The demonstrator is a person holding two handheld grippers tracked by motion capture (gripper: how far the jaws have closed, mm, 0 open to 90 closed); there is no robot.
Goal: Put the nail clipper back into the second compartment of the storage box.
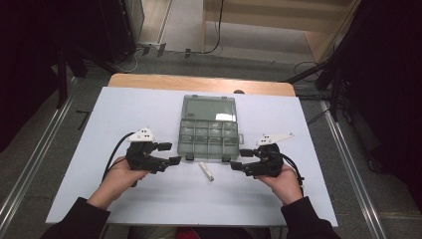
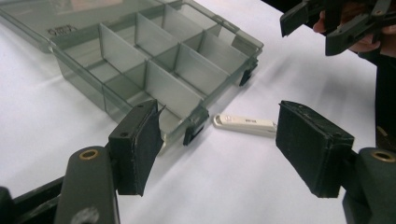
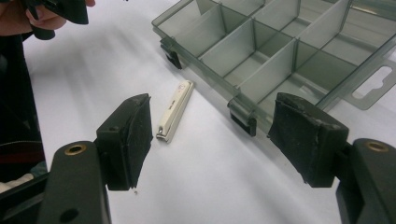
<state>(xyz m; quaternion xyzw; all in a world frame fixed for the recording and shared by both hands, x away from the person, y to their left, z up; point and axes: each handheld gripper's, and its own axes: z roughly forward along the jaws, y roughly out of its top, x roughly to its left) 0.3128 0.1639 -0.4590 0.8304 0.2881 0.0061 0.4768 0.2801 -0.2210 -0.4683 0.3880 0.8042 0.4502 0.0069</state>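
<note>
A person sits at a wooden table covered by a white sheet (image 1: 149,114), holding a black two-jaw gripper in each hand. In the high view, an open smoky-grey clear plastic organiser box (image 1: 208,134) lies at the middle of the sheet, its lid folded flat away from the person and its tray split by thin walls into small compartments that look empty. Just in front of the box's near edge, apart from it, lies a small cream-white flat oblong object (image 1: 206,171), possibly a nail clipper, resting flat and slightly slanted on the sheet. The left gripper (image 1: 168,153) is held low near the sheet to the left of this object, and the right gripper (image 1: 241,159) to its right, so the object lies between them, touched by neither. Both grippers have their jaws spread wide and grip nothing. In the left gripper view the object (image 2: 244,124) lies beyond the gap between the jaws, just beside the box's dark latch (image 2: 195,125). In the right gripper view it (image 3: 175,110) lies near the left jaw, with the box's corner (image 3: 243,109) close by.
</note>
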